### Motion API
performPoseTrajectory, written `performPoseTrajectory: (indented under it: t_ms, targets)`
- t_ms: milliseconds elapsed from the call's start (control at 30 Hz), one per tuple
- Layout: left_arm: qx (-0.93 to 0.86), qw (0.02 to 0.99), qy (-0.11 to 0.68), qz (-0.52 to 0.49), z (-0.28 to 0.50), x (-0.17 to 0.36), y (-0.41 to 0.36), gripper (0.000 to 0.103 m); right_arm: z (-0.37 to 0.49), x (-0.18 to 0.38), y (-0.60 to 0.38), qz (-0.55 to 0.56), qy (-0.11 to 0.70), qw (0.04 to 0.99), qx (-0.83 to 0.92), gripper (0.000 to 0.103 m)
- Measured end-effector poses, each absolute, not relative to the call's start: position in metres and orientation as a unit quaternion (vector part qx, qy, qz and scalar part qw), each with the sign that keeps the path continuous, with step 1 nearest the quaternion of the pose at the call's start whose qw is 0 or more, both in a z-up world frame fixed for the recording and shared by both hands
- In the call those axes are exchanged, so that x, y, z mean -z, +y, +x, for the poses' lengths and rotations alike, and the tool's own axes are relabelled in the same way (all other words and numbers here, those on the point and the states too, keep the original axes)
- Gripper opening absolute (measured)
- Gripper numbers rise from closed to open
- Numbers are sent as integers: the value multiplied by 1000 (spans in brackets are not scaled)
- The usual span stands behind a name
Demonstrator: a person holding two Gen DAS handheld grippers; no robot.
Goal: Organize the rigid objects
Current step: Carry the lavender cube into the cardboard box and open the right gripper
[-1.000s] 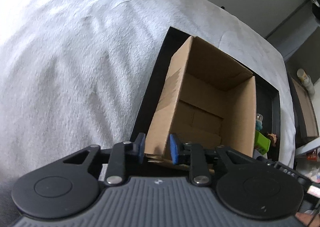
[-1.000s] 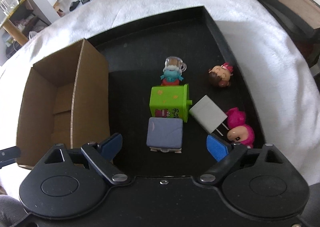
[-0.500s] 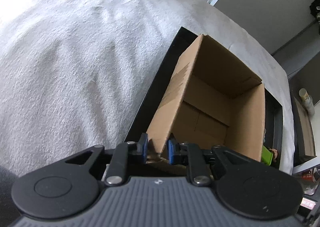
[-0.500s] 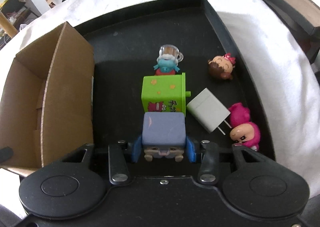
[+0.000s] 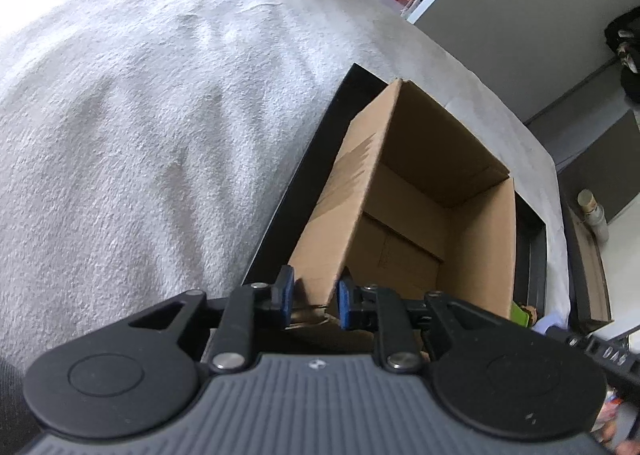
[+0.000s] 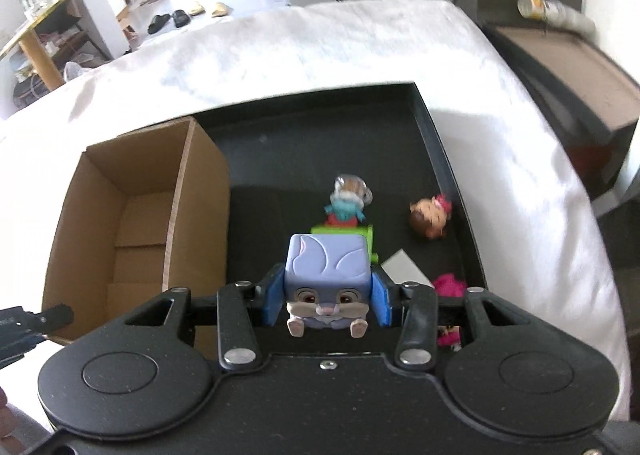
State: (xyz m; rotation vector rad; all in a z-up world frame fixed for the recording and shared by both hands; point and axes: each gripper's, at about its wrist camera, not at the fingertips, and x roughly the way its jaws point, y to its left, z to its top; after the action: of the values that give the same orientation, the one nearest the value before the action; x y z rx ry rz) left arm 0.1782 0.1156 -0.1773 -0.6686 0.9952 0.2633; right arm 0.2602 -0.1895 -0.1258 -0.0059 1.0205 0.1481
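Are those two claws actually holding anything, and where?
Right gripper clamps the purple bunny cube by its sides; left gripper pinches the cardboard box wall's near corner.

Lilac cube-shaped bunny toy [image 6: 327, 279], face toward camera, beside open cardboard box [image 6: 132, 215].

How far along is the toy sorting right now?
Barely started: the brown cardboard box looks empty. The right tongs hold a lavender cube-shaped bunny toy; the left tongs pinch the box's corner. Several toys remain on the black tray.
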Motion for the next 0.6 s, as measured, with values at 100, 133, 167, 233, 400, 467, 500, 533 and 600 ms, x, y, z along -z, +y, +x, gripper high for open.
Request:
performPoseTrajectory:
  t_ms: [100,133,167,233,400,467,500,533,600]
  targets:
    - [-115,821,470,-303,179,178,113,21,263,115,-183,-10,479,874,-76,43]
    - [-115,821,471,-301,180,178,113,21,264,114,-180,-11,476,876,-77,43]
    - [-114,823,470,-298,180,179,113,21,263,110,-177,-13,471,878,-79,43]
    - [-112,825,471,-292,182,181,113,21,266,106,-172,-16,464,882,-85,43]
    - [-105,829,468,-289,182,182,114,21,272,97,-158,-21,450,888,-96,43]
    - [-105,829,465,-292,182,182,115,21,273,93,-150,-34,438,893,-97,43]
    - [-105,830,463,-293,182,183,115,21,274,91,-147,-37,433,895,-98,43]
    - [-106,830,461,-294,182,184,116,21,276,90,-143,-34,431,896,-102,43]
    - [-106,831,460,-294,183,184,115,21,282,88,-137,-26,432,895,-108,43]
